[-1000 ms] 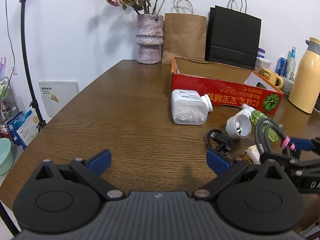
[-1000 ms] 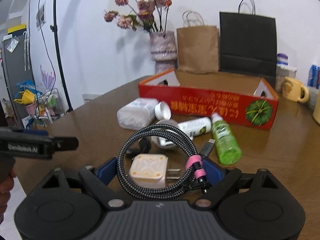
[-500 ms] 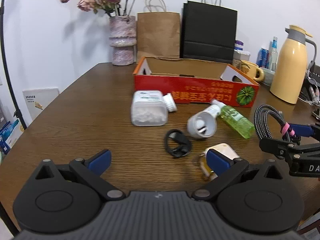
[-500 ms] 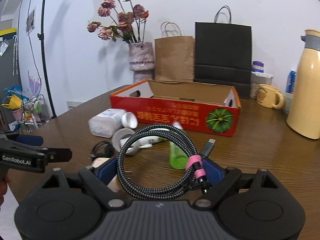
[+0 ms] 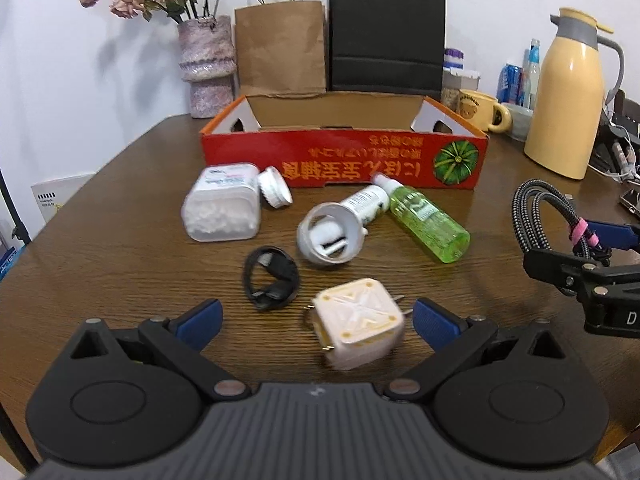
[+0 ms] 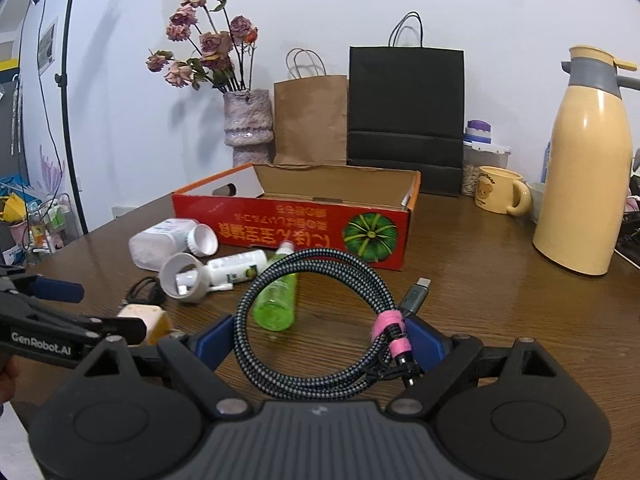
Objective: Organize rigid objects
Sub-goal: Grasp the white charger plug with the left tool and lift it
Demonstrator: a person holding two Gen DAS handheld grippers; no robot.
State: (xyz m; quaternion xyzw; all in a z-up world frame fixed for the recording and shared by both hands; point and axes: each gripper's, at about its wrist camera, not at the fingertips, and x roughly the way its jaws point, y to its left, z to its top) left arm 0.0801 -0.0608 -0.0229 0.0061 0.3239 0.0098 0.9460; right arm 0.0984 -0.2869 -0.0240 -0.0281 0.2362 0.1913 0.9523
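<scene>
1. My left gripper (image 5: pixel 316 316) has its jaws released; the cream plug adapter (image 5: pixel 357 322) lies on the table (image 5: pixel 120 216) between them, toward the near edge.
2. My right gripper (image 6: pixel 320 340) has its jaws clenched on the coiled braided cable (image 6: pixel 320 320), held clear above the table.
3. Past the adapter: a black cord loop (image 5: pixel 271 278), a white cup (image 5: pixel 330 236), a green bottle (image 5: pixel 426 224) and a white jar (image 5: pixel 222 212), all lying down.
4. Farther on, the red box (image 5: pixel 344 160) stands open, toward the table's far edge.
</scene>
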